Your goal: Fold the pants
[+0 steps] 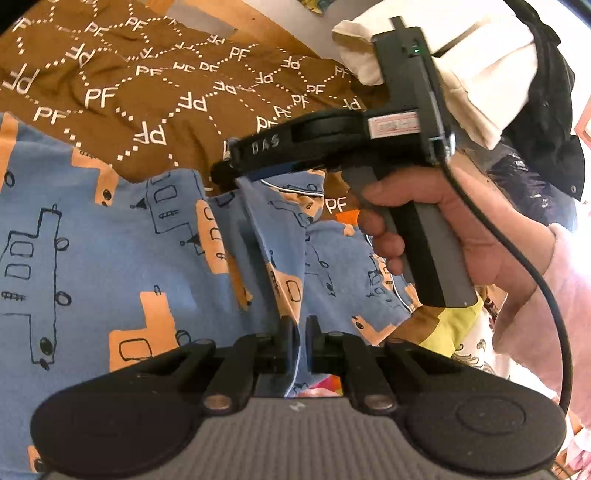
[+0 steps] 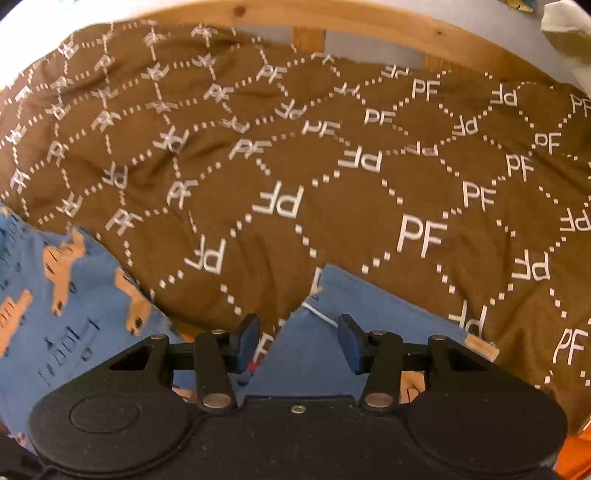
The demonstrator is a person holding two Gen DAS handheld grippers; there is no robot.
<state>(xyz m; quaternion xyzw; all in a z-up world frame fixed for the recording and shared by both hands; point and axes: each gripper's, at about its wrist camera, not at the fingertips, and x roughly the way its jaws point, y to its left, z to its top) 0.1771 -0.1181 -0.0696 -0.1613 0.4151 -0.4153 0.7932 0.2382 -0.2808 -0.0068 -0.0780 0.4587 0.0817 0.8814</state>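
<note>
Blue pants (image 1: 92,240) with orange vehicle print lie spread on a brown "PF" bedspread (image 1: 147,92), wooden bed frame (image 2: 332,18) beyond.

Left gripper (image 1: 301,334): jaws nearly closed, pinching a raised ridge of the pants fabric that runs up and away from the pads.

Right gripper (image 1: 225,171), seen from the left wrist, sits at the far end of that same ridge, held by a hand (image 1: 443,229). In its own view (image 2: 297,338) the jaws stand partly apart, a plain blue fabric corner with white piping between them; pad contact can't be told.
</note>
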